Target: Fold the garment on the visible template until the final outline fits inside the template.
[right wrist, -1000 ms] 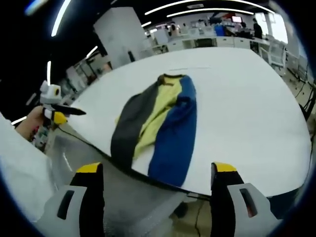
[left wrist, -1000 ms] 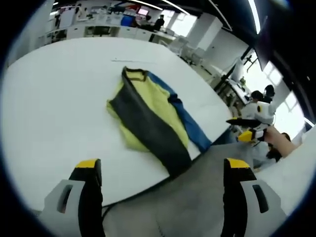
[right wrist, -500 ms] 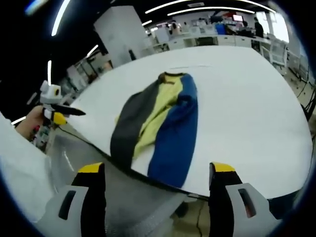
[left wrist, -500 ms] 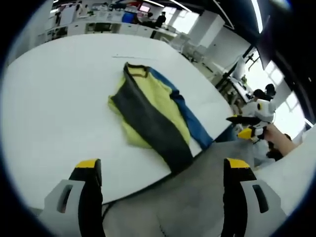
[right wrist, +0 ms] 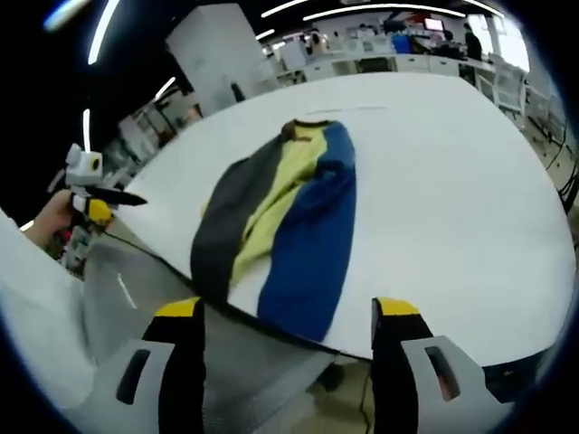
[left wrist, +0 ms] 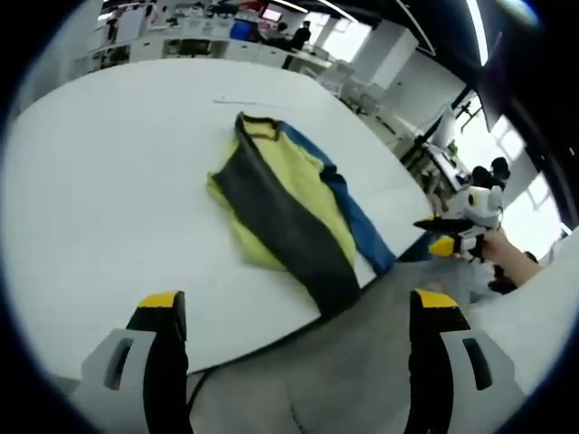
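A garment (left wrist: 288, 210) in yellow, dark grey and blue lies bunched lengthwise on the white table (left wrist: 99, 181), collar toward the far side, its lower end reaching the near edge. In the right gripper view the garment (right wrist: 285, 212) has the blue band on the right and the grey band on the left. My left gripper (left wrist: 298, 306) is open, held above the near edge, short of the cloth. My right gripper (right wrist: 286, 310) is open too, back from the hem. Each gripper also shows in the other's view: the right gripper (left wrist: 455, 235) and the left gripper (right wrist: 90, 194), both off the table in hands.
A faint thin line (left wrist: 237, 100) marks the table just beyond the collar. The person's grey clothing (left wrist: 362, 371) hangs below the table edge. Desks, chairs and people stand in the far room (right wrist: 407, 45). Bare white table (right wrist: 461, 181) surrounds the garment.
Both views have shifted slightly with the hands; the garment lies as before. Both grippers stay open and off the cloth.
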